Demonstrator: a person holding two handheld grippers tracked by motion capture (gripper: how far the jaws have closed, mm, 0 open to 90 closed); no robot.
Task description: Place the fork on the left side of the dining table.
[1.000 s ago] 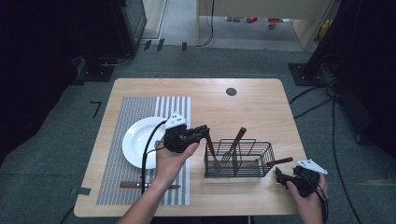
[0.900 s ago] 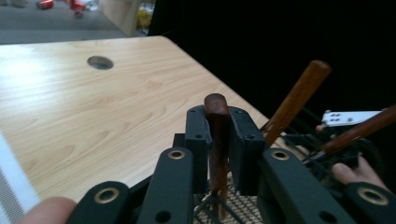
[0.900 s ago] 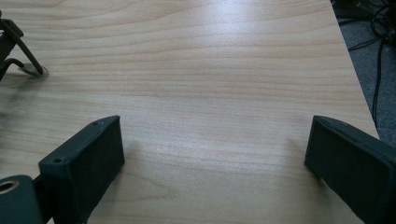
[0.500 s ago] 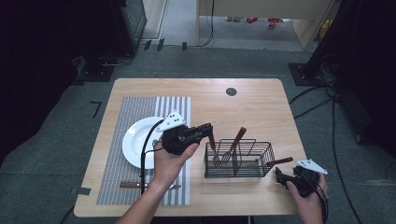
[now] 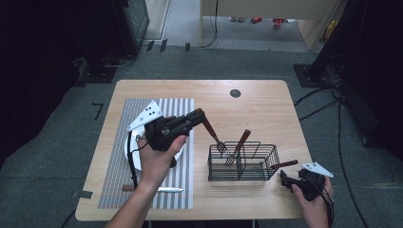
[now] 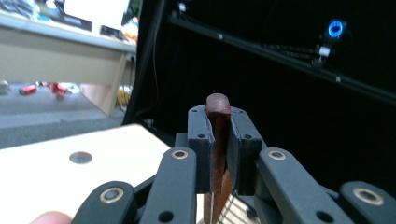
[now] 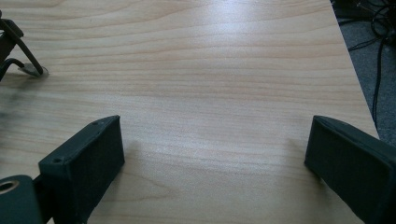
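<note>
Left gripper (image 5: 198, 115): I've got it raised left of the wire basket (image 5: 243, 163), jaws clamped tight on the brown handle of a fork (image 5: 213, 134); in my left gripper view that handle (image 6: 217, 154) stands pinched between the pads.
Fork: tines hang down at the basket's upper left corner, just at its rim.
Right gripper (image 5: 285, 180): low, right of the basket near the table (image 5: 266, 109) edge, jaws spread wide with bare wood between them.
Basket: more brown-handled cutlery inside; one handle pokes out its right end.
Plate (image 5: 133, 151): white, left of the basket, on the striped mat (image 5: 181, 166).
Knife (image 5: 154, 189): on the mat, nearest me.
</note>
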